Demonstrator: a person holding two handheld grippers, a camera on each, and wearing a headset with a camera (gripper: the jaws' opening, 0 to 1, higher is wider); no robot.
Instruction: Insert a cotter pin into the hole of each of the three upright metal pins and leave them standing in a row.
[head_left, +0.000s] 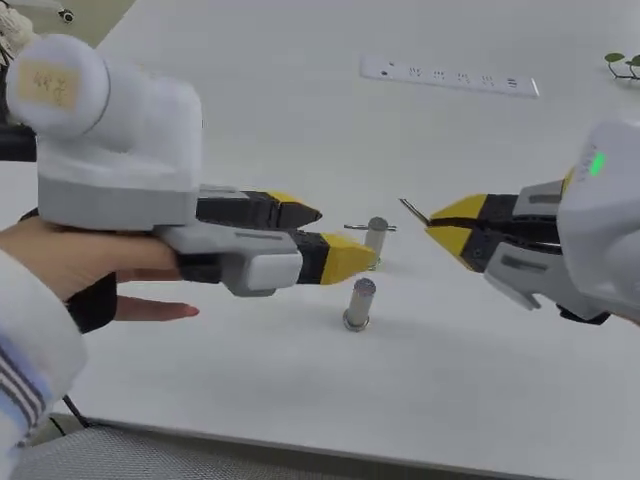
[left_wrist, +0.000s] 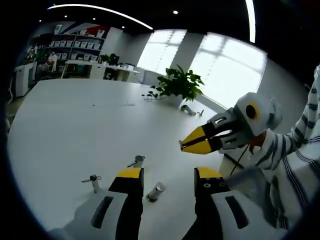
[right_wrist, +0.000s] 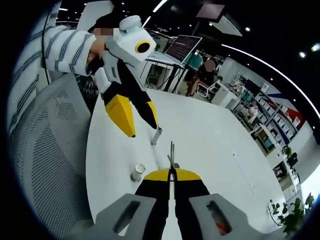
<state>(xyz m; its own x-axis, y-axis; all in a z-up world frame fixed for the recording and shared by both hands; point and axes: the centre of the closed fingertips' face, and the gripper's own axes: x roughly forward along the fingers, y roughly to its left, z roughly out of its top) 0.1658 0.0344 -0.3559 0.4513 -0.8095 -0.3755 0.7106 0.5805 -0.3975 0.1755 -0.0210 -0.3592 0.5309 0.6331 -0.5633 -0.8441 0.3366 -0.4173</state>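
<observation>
left gripper (head_left: 345, 234) partly hides the far metal pin's (head_left: 377, 231) base.

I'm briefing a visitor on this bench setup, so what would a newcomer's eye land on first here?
The right tongs, at the right of the head view, are shut on a thin cotter pin pointing at the middle. Opposite, the open left tongs reach in from the left beside two upright metal pins on the white table: the farther pin has a second cotter pin through it, and the nearer pin stands bare.
</observation>
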